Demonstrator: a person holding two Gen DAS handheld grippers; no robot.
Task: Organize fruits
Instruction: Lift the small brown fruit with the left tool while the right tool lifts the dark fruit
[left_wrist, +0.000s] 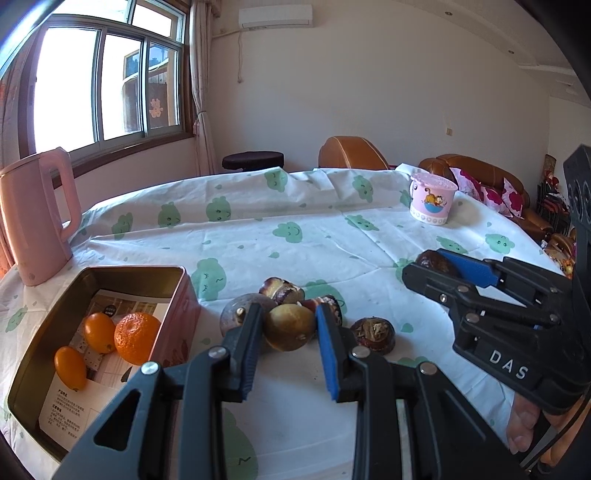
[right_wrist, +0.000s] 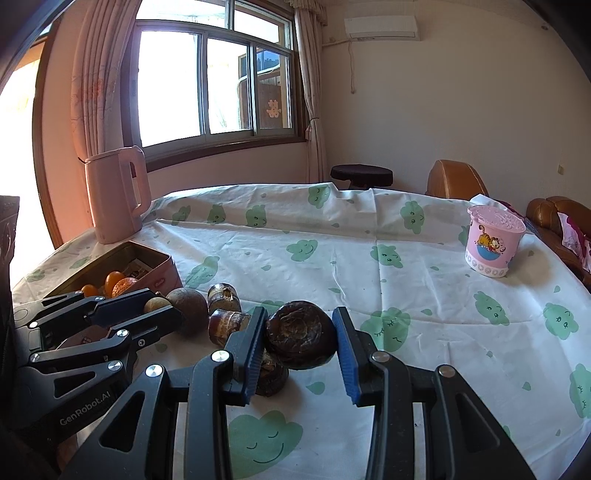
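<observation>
Blue-padded left gripper (left_wrist: 289, 325) clamped on tan round fruit (left_wrist: 288, 326) | right gripper (right_wrist: 300, 334) clamped on dark brown fruit (right_wrist: 301, 334), lifted | other brown fruits (left_wrist: 373, 332) on tablecloth (left_wrist: 332, 240) | 3 orange fruits (left_wrist: 136, 336) in tin (left_wrist: 177, 280)

On the tabletop (left_wrist: 258, 236), a tin (left_wrist: 48, 354) at the left holds three oranges (left_wrist: 136, 338). A kettle (left_wrist: 33, 218) stands behind it. A cluster of fruits (left_wrist: 284, 291) lies right of the tin; a cup (left_wrist: 432, 197) sits far right.
</observation>
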